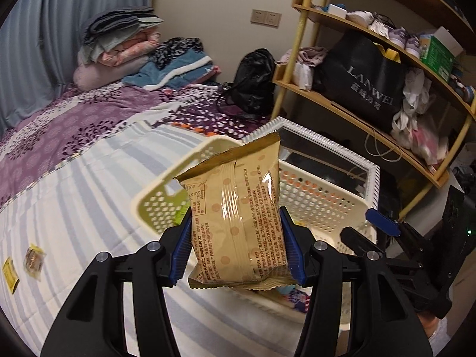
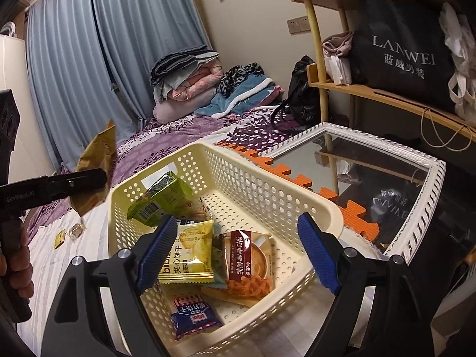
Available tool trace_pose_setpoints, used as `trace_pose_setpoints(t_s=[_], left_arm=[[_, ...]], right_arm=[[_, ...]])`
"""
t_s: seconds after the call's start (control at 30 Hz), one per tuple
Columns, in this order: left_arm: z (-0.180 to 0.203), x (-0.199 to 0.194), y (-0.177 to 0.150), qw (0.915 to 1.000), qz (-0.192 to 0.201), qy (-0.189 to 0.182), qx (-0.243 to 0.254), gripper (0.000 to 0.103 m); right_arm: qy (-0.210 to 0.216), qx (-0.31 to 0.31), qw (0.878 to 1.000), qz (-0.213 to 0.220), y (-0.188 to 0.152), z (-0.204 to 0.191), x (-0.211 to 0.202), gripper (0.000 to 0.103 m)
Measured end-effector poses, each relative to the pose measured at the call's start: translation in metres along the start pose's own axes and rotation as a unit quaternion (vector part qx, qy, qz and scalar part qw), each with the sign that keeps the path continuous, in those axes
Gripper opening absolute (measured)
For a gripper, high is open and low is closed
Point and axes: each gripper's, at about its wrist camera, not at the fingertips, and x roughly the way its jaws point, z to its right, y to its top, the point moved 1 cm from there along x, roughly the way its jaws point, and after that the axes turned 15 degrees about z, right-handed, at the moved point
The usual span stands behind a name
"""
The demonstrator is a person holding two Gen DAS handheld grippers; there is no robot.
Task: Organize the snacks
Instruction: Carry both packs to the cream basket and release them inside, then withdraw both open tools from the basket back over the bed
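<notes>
- The tan snack packet (image 1: 235, 217) is pinched at its sides by the left gripper (image 1: 236, 247), raised beside the cream basket (image 2: 261, 175).
- It looks light, crinkly, slippery; the side hold suits it.
- The right gripper (image 2: 238, 253) hangs spread and empty over the basket.

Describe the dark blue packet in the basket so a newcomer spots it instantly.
Find the cream basket on the striped bed. At its near end lies the blue packet, below the yellow biscuit packet. It is the only dark blue one, with a red and white label.
</notes>
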Motion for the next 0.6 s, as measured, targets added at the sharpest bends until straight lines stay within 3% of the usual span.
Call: trace_pose_setpoints(t_s=[0.07, 0.1, 0.17, 0.33, 0.6], left_arm=[[0.010, 0.009, -0.002, 0.9998, -0.010, -0.020, 0.002, 0.059], [0.014, 0.013, -0.004, 0.9993, -0.015, -0.034, 0.001, 0.075], [0.017, 0.017, -0.008, 0.9987, -0.018, -0.046, -0.006, 0.098], [0.002, 0.016, -0.014, 0.9993, -0.020, -0.024, -0.022, 0.098], [-0.012, 0.008, -0.012, 0.9998, -0.015, 0.012, -0.002, 0.098]], right_arm=[[-0.003, 0.003, 1.000, 0.000, 0.000, 0.004, 0.000, 0.082], [0.000, 0.003, 1.000, 0.001, 0.000, 0.005, 0.000, 0.082], [-0.001, 0.002, 1.000, 0.002, 0.000, 0.005, -0.001, 0.082], [0.000, 0.006, 1.000, 0.002, 0.000, 0.004, 0.000, 0.083], [0.013, -0.005, 1.000, -0.002, 0.002, -0.008, 0.005, 0.083]])
